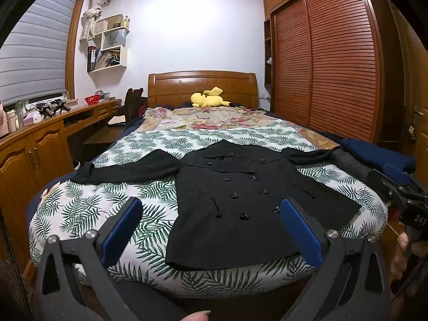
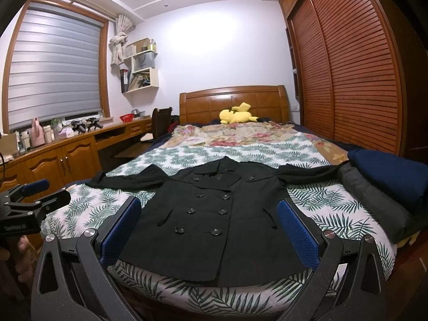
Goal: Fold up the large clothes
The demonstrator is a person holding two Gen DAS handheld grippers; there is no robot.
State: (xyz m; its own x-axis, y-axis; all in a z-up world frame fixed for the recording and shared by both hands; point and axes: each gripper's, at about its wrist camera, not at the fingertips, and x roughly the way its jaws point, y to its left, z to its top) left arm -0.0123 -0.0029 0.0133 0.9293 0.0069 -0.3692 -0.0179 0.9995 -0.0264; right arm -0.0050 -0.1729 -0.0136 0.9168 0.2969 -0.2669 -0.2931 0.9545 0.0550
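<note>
Jaws on both grippers are being held wide open and empty, short of the bed's near edge, with nothing being touched by either pair. Taken from left to right: the left gripper is being carried at the near left, and the black coat is being framed between its blue pads, slightly right of its centre line. The coat's left sleeve is being left stretched out toward the left edge of the bed, so that sleeve is judged the nearer reach for the left gripper. The coat itself is lying flat, buttoned front upward, on the leaf-print cover; its long axis is running near to far, with the hem at the near edge of the bed and the collar pointing far, toward the headboard. The sleeves are lying crosswise to that axis. The right gripper is being held at the near right, with the coat's lower front centred between its pads. The right sleeve is being left extended rightward, its end meeting a grey and navy pile of folded clothes at the bed's right edge; that sleeve is judged the right gripper's side.
</note>
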